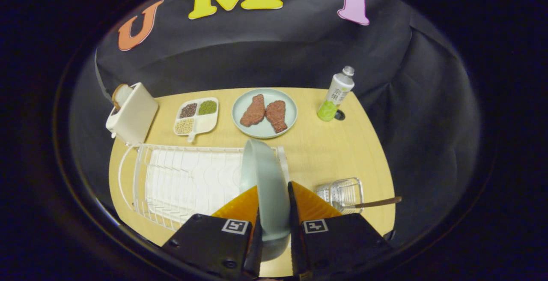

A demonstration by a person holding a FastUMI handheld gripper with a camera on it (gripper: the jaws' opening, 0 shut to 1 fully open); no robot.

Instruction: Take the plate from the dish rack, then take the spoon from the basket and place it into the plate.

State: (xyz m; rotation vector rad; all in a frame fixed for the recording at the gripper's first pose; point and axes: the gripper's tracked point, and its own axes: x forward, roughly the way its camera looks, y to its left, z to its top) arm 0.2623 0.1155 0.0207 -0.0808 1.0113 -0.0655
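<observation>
Hand-held gripper point(274, 195) is clamped on the plate point(265, 174), both orange fingers point(242, 206) pressing its two faces, plate edge-on and upright at the right end of the dish rack point(184, 178). Can't tell if the plate is out of the rack wires or resting in them. Step in hand looks like lifting the plate out: best pull straight up along the slot, keep the rim level so it doesn't snag the wires or drag the rack, and keep the grip firm, since glazed ware could slip between flat pads. Then it needs a bare spot of worktop point(342, 144) right of the rack, ahead of the basket point(342, 193). Basket sits just right of the rack, spoon point(379, 203) lying in it with handle sticking out away from the rack. Beyond the rack: toaster point(132, 112) at its far left corner, divided tray point(197, 116) of grains, a second plate with two meat pieces point(264, 112), bottle point(336, 94) furthest right. Worktop is pale wood, smooth, black cloth booth wall behind.
</observation>
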